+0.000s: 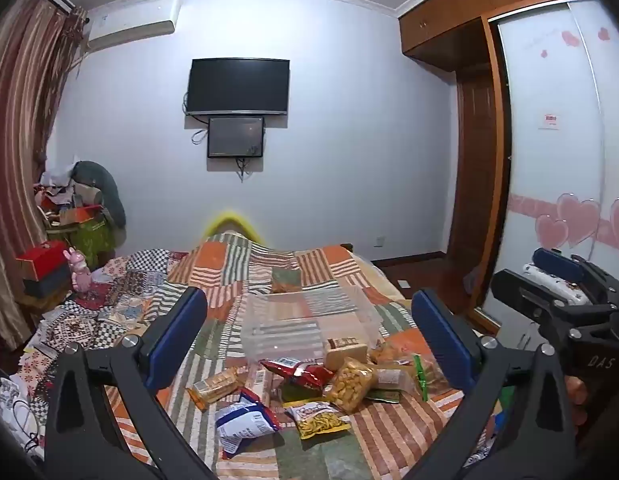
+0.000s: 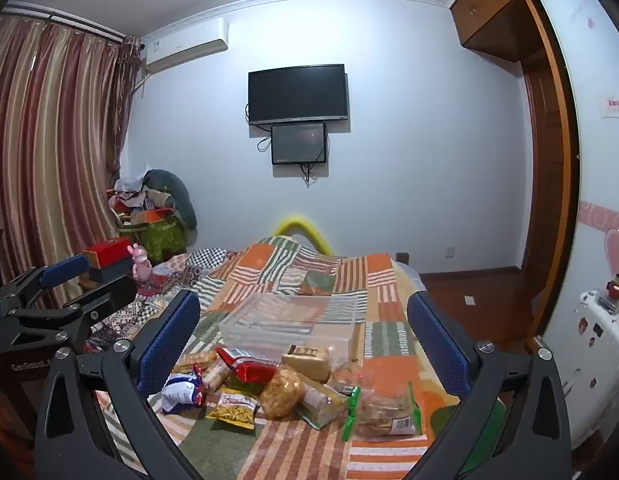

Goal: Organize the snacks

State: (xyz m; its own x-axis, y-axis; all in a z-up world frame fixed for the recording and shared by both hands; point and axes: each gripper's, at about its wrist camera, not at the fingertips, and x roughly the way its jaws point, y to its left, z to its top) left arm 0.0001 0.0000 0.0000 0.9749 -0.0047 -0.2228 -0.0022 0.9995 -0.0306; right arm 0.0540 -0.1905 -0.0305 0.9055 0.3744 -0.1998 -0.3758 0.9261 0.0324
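— Left wrist view: how is the left gripper (image 1: 309, 340) posed?
— Held level above the bed (image 1: 269, 272), its blue fingers (image 1: 177, 336) spread wide apart, nothing between them. The snacks (image 1: 309, 384) lie heaped on the patchwork quilt just below and ahead, touching the near edge of a clear plastic bin (image 1: 309, 320).

— And the right gripper (image 2: 305, 344)?
— Alongside, pointing the same way, jaws likewise wide and empty. In its own view the snacks (image 2: 293, 388) sit between the fingers (image 2: 437, 344), the bin (image 2: 289, 320) just behind them. Each gripper appears at the edge of the other's view (image 1: 557, 292) (image 2: 57, 292).
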